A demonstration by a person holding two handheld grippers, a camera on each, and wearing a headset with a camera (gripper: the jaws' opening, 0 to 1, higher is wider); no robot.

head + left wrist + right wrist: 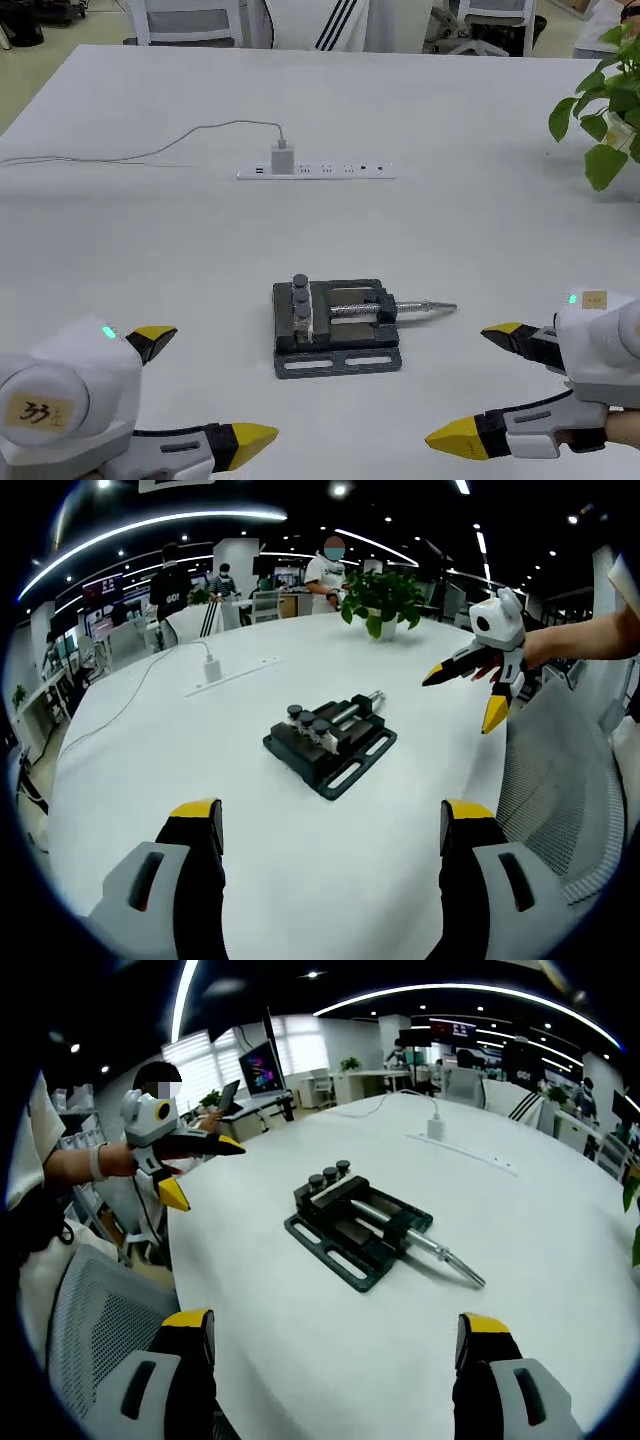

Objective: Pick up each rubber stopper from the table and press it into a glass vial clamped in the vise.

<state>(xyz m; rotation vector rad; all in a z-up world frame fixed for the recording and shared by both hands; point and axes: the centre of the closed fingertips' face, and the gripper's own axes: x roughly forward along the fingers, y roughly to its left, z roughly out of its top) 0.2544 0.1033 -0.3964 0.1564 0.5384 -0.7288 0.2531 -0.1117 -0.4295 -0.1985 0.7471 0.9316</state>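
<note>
By the white worktop's (450, 230) front edge, a black metal vise (336, 328) holds three capped glass vials (300, 298). Left gripper (215, 385) and right gripper (462, 385) are wide open; empty.

White table (450, 100), power strip (330, 171), potted plant (610, 110), mesh chair (560, 790), curved ceiling lights (150, 525)

The white table (450, 230) lies bare all round the vise (335, 345), so the left gripper (215, 385) and the right gripper (462, 385), both with jaws spread wide and well apart from it, have open room from the left, the right and the front. On the vise, three stoppered vials (300, 296) stand in a tight row at its left end, and the screw handle (425, 308) juts out to the right. Farther back, a power strip (316, 171) with a charger (282, 158) and cable (150, 152) lies across the table, and a plant (605, 110) overhangs the far right corner.
</note>
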